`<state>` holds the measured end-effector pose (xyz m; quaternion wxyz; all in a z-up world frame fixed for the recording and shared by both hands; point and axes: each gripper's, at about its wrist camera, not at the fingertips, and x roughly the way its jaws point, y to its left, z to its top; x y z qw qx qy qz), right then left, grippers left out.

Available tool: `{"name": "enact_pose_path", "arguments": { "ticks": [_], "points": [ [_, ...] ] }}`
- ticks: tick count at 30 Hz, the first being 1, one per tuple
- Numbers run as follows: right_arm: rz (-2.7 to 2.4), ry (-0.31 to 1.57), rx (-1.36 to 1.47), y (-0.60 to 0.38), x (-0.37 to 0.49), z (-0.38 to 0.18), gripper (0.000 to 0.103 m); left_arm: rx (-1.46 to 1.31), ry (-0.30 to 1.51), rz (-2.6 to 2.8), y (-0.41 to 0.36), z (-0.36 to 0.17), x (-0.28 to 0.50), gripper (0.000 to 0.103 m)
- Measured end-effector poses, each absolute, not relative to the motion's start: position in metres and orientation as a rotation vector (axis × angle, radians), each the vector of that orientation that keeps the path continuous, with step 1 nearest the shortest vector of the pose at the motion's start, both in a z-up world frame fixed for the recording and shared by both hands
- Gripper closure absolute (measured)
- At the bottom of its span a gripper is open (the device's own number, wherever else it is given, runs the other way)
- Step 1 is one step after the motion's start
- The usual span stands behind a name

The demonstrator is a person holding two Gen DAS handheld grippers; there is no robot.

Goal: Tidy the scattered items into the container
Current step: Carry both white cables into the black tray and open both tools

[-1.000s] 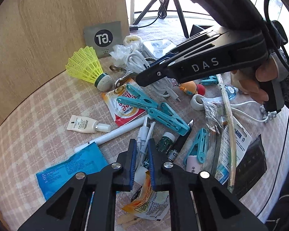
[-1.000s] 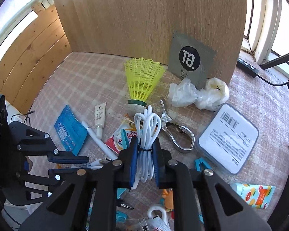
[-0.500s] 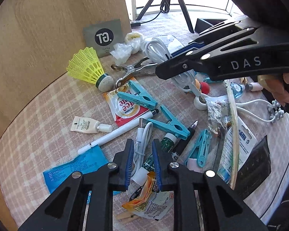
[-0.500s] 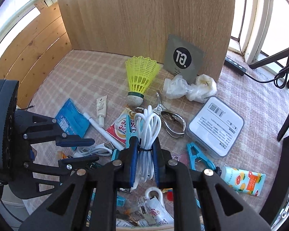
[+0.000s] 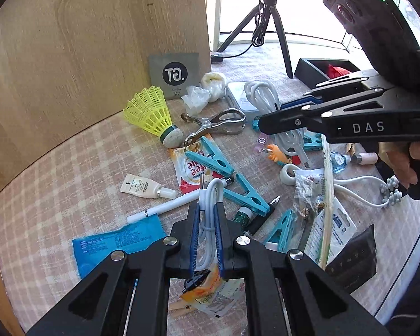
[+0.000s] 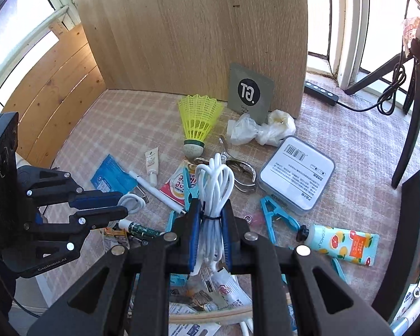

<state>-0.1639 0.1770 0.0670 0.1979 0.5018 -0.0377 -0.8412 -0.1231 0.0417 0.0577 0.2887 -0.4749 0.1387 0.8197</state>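
checked pink cloth (image 5: 56, 184) covers the tabletop below a wood panel, with clutter spread across mid-frame. left gripper (image 5: 207, 240), lower centre, is closing on a short white cable (image 5: 208, 210), its soft loop poking above the blue pads. right gripper (image 6: 210, 238) pinches a tied cable bundle (image 6: 214, 184), lifted for carrying. black container (image 5: 326, 72) waits at upper right.

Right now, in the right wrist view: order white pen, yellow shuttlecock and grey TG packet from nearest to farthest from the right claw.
1. White pen: on the cloth just left of the right claw.
2. Yellow shuttlecock: farther back, slightly left, cork end toward the claw.
3. Grey TG packet: farthest, leaning against the wooden board.
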Motion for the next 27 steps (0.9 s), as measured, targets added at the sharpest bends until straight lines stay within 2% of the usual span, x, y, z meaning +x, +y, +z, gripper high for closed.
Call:
{"name": "enact_pose_path", "arguments": {
  "ticks": [6,12,21,27],
  "points": [
    [-2.435,-0.185,1.347,0.214,-0.125,0.106,0.089,-1.134,0.338,2.238,0.074,0.110,-0.096,0.093],
    [-2.571,-0.268,1.320,0.294,-0.073,0.130,0.089,-1.056,0.293,2.201,0.118,0.144,-0.066,0.093],
    [-2.821,-0.426,1.354,0.434,0.020,0.143,0.089,-0.997,0.221,2.042,0.218,0.158,-0.027,0.093],
    [-2.942,-0.528,1.426,0.499,0.062,0.135,0.089,-0.988,0.250,1.915,0.283,0.150,-0.001,0.093]
  ]
}}
